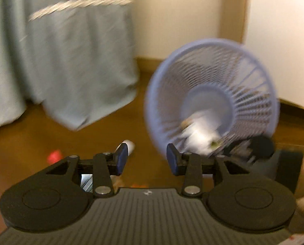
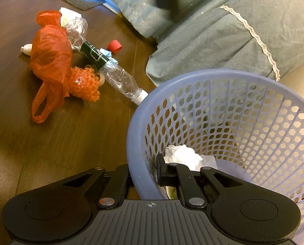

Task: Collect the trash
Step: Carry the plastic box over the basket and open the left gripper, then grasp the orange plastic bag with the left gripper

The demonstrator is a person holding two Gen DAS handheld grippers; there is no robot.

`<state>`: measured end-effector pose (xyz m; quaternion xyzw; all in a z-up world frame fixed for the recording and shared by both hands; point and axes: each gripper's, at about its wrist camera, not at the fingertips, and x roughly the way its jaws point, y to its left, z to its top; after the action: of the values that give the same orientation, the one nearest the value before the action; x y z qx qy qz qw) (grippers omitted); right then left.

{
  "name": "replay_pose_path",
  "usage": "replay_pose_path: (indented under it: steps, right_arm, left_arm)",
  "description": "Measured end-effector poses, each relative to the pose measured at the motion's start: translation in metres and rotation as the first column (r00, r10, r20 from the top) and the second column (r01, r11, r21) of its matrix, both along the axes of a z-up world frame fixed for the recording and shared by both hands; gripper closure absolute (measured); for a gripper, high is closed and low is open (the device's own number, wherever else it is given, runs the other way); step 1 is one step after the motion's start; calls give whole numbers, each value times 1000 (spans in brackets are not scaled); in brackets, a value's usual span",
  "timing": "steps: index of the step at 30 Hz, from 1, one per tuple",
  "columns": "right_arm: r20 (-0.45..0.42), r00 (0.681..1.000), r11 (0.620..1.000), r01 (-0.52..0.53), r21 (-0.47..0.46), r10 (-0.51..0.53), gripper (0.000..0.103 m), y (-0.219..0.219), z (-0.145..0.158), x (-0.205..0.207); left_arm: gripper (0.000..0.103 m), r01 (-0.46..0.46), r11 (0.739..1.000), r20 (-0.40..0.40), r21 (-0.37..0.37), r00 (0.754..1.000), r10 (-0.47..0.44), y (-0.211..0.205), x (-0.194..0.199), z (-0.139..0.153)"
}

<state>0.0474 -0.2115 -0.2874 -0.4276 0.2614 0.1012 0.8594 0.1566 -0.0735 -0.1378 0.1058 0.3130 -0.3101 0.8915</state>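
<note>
Right hand-held gripper point(image 2: 145, 173) pinching blue basket point(image 2: 135, 122) rim, left hand-held gripper point(image 1: 146, 159) spread, empty

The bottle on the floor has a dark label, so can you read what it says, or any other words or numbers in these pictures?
Nothing can be read.
Bottle label: light marks on dark green, too small and blurred.
White wrapper behind the red bag: faint print, unreadable.
Tools: only a small crosshair mark on the right tool's body and a blurred one on the left's, no letters.
Basket: no writing visible.
</note>
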Motion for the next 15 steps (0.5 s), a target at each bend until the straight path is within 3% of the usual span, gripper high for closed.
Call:
replay_pose_path:
  steps: [7, 11, 15]
  right_arm:
    - [-3, 1000, 1000, -4, -11, 4, 98, 0, -1, 0]
    - [-6, 1000, 1000, -6, -20, 5, 98, 0, -3, -2]
    - [-8, 1000, 1000, -6, -26, 6, 98, 1, -3, -2]
  left_arm:
    - [64, -208, 976, -59, 72, 975, 212, 74, -19, -30]
    - [59, -241, 966, -77, 95, 966, 248, 87, -29, -40]
    - [57, -212, 969, -76, 128, 972, 223, 84, -31, -49]
